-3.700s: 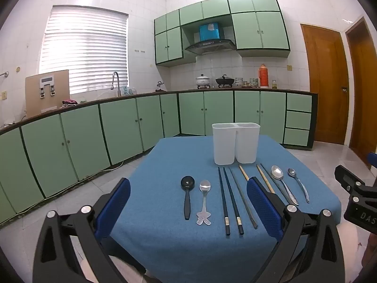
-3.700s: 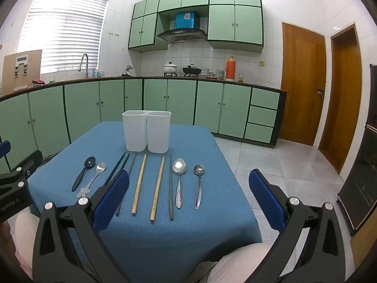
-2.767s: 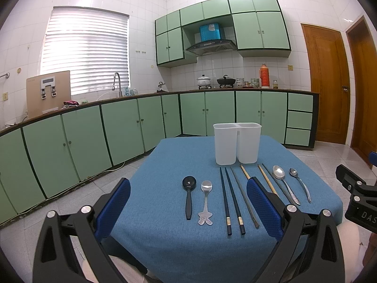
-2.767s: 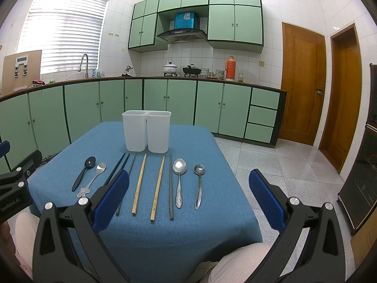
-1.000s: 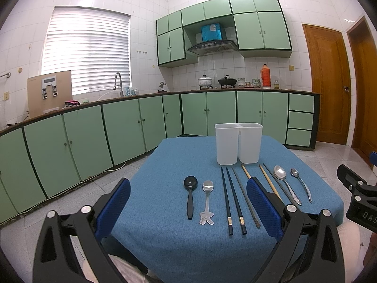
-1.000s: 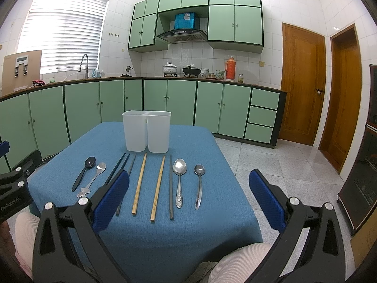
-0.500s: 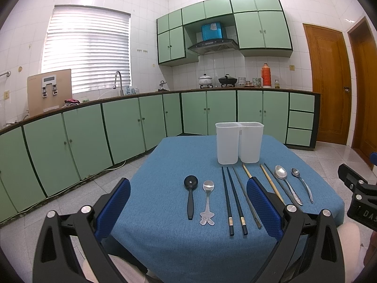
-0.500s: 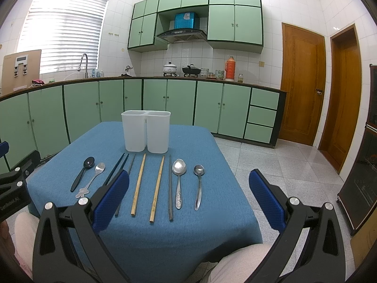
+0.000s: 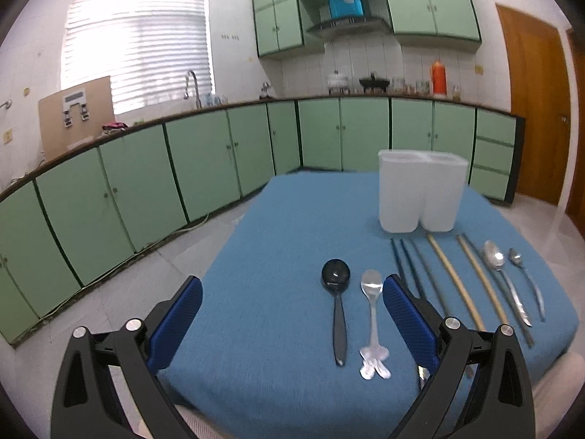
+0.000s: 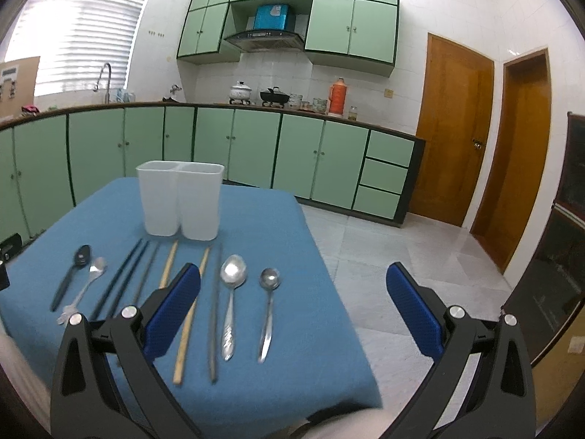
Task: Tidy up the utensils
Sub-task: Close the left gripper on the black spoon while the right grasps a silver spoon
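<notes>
On table (image 9: 278, 219): nothing sorted yet. Holder (image 9: 422, 197) stands at the far end, apparently empty. Spoons (image 10: 234, 274) and chopsticks (image 10: 186, 325) all lie flat in a row in front of it. Left tool (image 9: 292, 314) and right tool (image 10: 292, 300) both spread wide, holding nothing, above the near edge. Every piece left to move.
</notes>
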`<move>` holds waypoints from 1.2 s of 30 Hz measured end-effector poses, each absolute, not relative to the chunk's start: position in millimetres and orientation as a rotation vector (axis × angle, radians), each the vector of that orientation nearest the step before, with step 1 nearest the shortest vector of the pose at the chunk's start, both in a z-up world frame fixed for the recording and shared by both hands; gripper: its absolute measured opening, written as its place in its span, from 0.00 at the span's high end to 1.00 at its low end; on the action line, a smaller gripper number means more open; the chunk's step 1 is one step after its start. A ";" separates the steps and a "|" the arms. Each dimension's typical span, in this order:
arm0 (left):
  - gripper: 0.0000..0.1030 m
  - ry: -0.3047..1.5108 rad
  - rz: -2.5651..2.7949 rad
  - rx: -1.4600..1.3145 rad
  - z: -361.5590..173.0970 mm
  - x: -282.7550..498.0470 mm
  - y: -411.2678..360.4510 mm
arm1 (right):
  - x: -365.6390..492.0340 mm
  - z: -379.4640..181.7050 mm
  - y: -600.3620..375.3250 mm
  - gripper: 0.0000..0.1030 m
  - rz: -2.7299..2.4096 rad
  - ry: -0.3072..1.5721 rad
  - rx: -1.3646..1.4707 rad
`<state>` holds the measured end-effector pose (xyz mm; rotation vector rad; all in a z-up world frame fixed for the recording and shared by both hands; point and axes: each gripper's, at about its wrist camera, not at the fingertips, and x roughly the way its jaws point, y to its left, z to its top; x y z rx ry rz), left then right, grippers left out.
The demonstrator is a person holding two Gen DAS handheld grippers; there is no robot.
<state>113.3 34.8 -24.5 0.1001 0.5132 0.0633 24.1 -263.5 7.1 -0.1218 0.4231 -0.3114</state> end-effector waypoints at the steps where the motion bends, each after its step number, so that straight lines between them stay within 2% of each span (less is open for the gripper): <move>1: 0.06 0.531 0.056 0.106 -26.1 123.1 33.7 | 31.0 6.2 -265.3 0.05 -0.311 0.430 -0.123; 6: 0.06 0.639 0.037 0.113 -40.3 169.5 29.9 | 60.1 2.4 -274.8 0.06 -0.312 0.470 -0.118; 10: 0.07 0.705 0.028 0.114 -53.1 201.2 26.7 | 82.3 -4.9 -280.2 0.13 -0.306 0.519 -0.116; 11: 0.09 0.721 0.027 0.120 -56.9 208.3 24.9 | 88.2 -7.8 -282.2 0.17 -0.303 0.535 -0.117; 17: 0.19 0.822 0.000 0.120 -75.2 239.8 23.1 | 114.0 -23.8 -292.5 0.24 -0.282 0.615 -0.102; 24: 0.22 0.872 -0.012 0.117 -87.6 256.6 21.9 | 132.8 -34.2 -296.1 0.27 -0.274 0.653 -0.092; 33: 0.35 0.902 -0.042 0.105 -94.0 267.2 24.3 | 145.2 -45.5 -297.7 0.27 -0.252 0.692 -0.095; 35: 0.45 0.905 -0.063 0.092 -95.3 266.8 23.1 | 149.5 -48.2 -298.8 0.29 -0.245 0.709 -0.089; 36: 0.47 0.907 -0.072 0.085 -95.1 268.8 23.9 | 151.7 -50.2 -300.2 0.31 -0.241 0.721 -0.086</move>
